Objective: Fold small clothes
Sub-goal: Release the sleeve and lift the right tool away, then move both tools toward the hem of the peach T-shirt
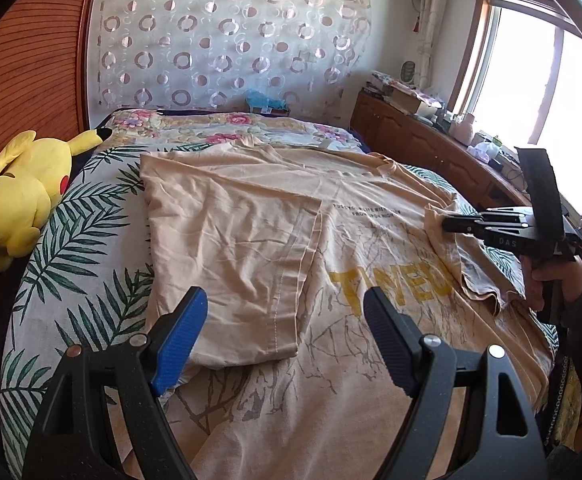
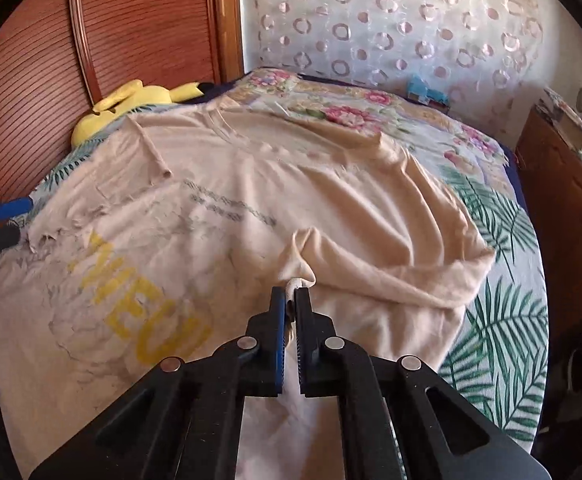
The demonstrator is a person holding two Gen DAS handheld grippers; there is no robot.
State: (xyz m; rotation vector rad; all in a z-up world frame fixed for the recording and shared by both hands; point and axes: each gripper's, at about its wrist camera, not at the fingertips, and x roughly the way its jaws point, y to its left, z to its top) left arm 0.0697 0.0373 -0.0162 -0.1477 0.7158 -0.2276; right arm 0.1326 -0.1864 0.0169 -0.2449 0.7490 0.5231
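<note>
A beige T-shirt (image 1: 331,248) with yellow letters lies spread on the bed; its left side is folded inward over the chest. My left gripper (image 1: 287,304) is open and empty, just above the shirt's lower folded part. My right gripper (image 2: 290,296) is shut on the T-shirt's right edge (image 2: 303,268) and lifts it, pulling that side toward the middle. The right gripper also shows in the left wrist view (image 1: 451,224), with cloth hanging from it. The left gripper shows at the left edge of the right wrist view (image 2: 3,224).
A yellow Pikachu plush (image 1: 23,196) lies at the bed's left edge by the wooden headboard (image 1: 31,60). The palm-leaf bedsheet (image 1: 71,248) and a floral quilt (image 1: 219,128) cover the bed. A wooden cabinet (image 1: 423,144) with clutter stands at the right under the window.
</note>
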